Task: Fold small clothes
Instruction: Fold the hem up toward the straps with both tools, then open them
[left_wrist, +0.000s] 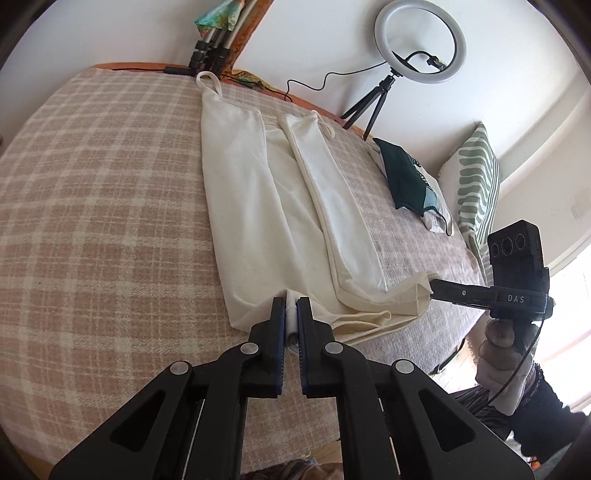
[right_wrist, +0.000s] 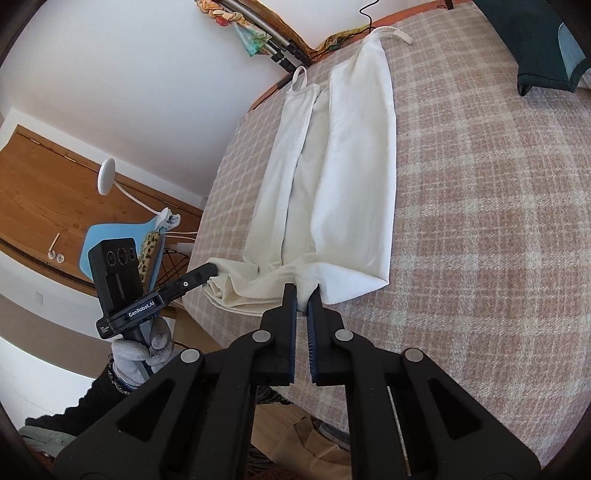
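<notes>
A cream strappy top (left_wrist: 280, 206) lies lengthwise on the plaid bed cover (left_wrist: 103, 206), both long sides folded inward, straps at the far end. My left gripper (left_wrist: 291, 304) is shut on the near hem, left of middle. My right gripper (left_wrist: 430, 286) pinches the hem's right corner, seen from the side. In the right wrist view the top (right_wrist: 347, 184) runs away from me, my right gripper (right_wrist: 303, 295) is shut on the hem, and my left gripper (right_wrist: 212, 268) grips the bunched hem corner at the bed's edge.
A dark green garment (left_wrist: 406, 177) and a green-striped pillow (left_wrist: 476, 184) lie at the right of the bed. A ring light on a tripod (left_wrist: 419, 40) stands behind. A blue chair (right_wrist: 118, 240) stands beside the bed near a wooden door.
</notes>
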